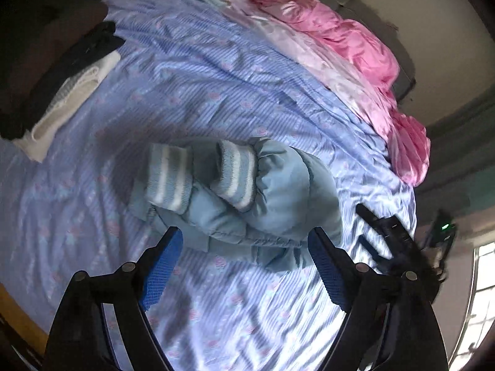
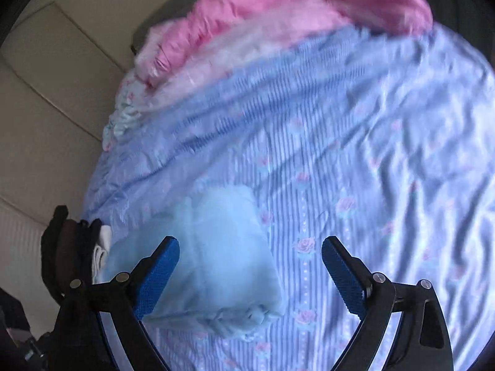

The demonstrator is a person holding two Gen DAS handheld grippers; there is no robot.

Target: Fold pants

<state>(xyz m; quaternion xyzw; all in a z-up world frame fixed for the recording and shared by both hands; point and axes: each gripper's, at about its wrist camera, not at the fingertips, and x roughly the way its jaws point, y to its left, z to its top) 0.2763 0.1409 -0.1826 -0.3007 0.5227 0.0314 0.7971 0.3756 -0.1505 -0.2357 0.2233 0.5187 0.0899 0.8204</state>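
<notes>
Lying folded into a padded bundle, the light blue pants [image 1: 244, 191] rest on the striped floral bedsheet [image 1: 216, 77], striped cuffs on top. Above them the left gripper [image 1: 246, 253] hangs with jaws apart, holding nothing. Beside the bundle the right gripper [image 2: 250, 266] is likewise spread and empty. A pink quilt [image 1: 340, 40] lines the bed's far edge; folded dark and white clothes [image 1: 71, 86] sit at another edge.

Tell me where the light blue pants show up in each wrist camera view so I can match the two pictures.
Left wrist view: the pants lie folded in the lower middle, striped cuffs on top, just beyond the open tongs.
Right wrist view: the pants sit lower left of centre, blurred, partly behind the left finger of the tongs.
Shared landmark: the pink blanket along the far edge of the bed.
</notes>
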